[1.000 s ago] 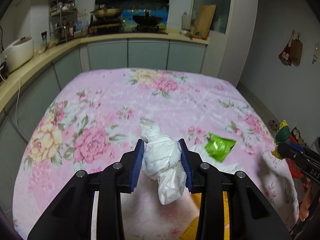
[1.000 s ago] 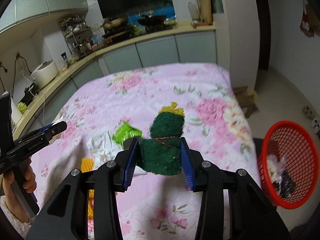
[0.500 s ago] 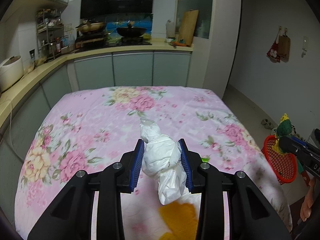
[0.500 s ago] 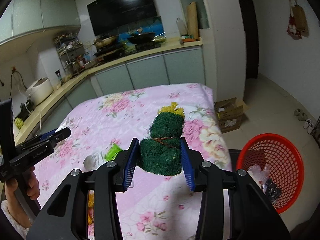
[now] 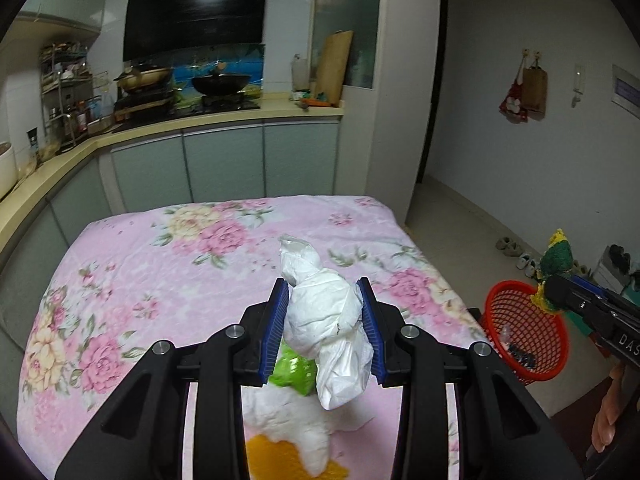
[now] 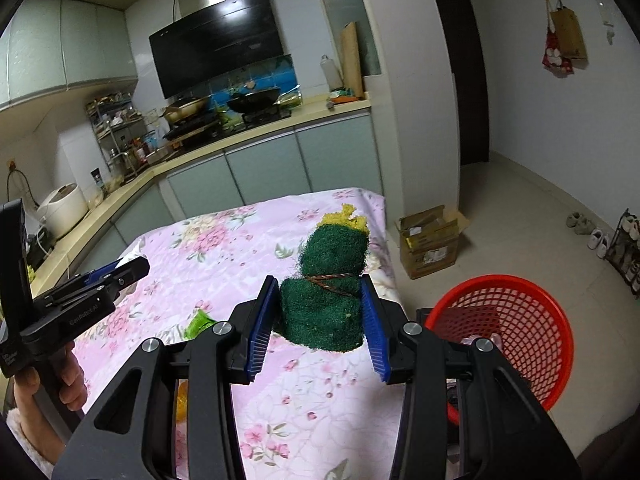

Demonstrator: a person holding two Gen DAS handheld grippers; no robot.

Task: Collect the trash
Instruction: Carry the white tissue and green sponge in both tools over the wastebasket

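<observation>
Your left gripper clamped the white bag, your right gripper the green scourer; neither had reached the red basket, and a green wrapper remained on the worktop.

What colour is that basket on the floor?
Red: the mesh basket shows best in the right wrist view.

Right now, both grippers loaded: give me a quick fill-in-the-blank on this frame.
1. The left gripper is shut on a crumpled ____ bag.
2. The right gripper holds a ____ scouring sponge.
3. The basket on the floor is ____.
4. The green wrapper lies on the ____ cloth.

Missing: white; green; red; floral
</observation>
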